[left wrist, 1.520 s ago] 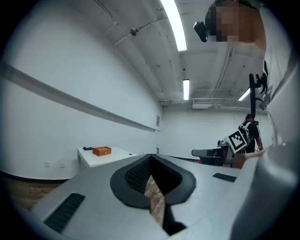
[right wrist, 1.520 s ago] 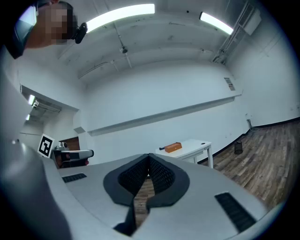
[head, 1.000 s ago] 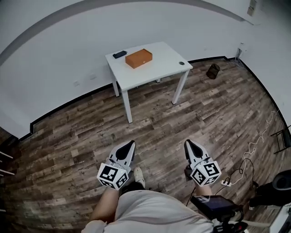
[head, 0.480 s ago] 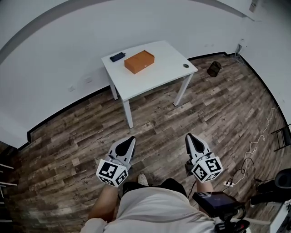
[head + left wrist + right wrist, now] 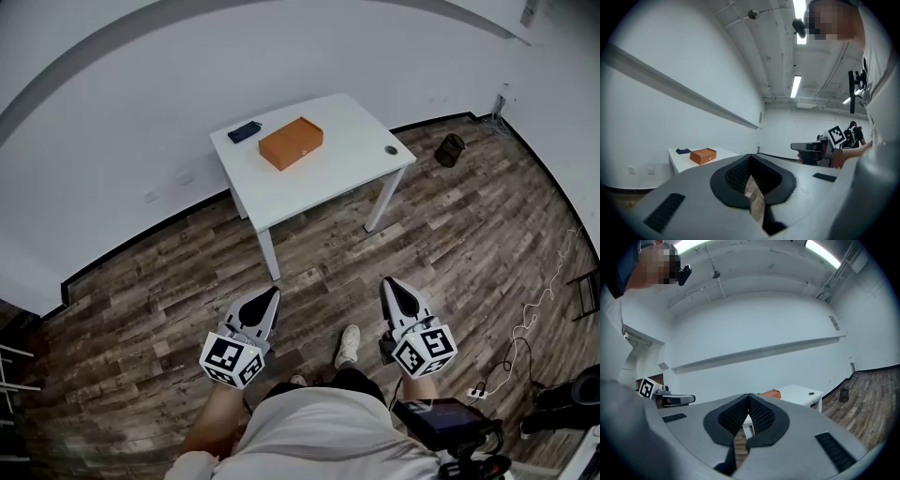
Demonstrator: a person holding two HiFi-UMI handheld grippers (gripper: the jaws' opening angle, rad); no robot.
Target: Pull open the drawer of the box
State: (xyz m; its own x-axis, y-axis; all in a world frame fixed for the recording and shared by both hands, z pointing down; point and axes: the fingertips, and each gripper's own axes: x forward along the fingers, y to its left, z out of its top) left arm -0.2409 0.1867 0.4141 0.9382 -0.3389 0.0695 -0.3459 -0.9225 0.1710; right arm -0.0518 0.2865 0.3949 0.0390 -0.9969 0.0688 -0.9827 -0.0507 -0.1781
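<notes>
An orange box (image 5: 291,142) lies on the white table (image 5: 328,173) by the far wall, well ahead of both grippers. In the head view my left gripper (image 5: 273,294) and right gripper (image 5: 386,284) hover side by side above the wood floor, both pointing toward the table. Each is shut with nothing held. The left gripper view has its closed jaws (image 5: 751,158) low in the picture and the box (image 5: 703,155) small at the left. In the right gripper view the closed jaws (image 5: 749,397) partly hide the box (image 5: 771,393).
A small dark case (image 5: 245,131) lies beside the box, and a round grommet (image 5: 391,149) sits at the table's right corner. A dark bin (image 5: 450,150) stands on the floor by the wall. Cables (image 5: 525,314) trail at the right. A shoe (image 5: 348,345) steps forward.
The person has stepped toward the table, which now sits a little nearer and lower in the head view. A shoe has come forward. Both grippers remain shut.
</notes>
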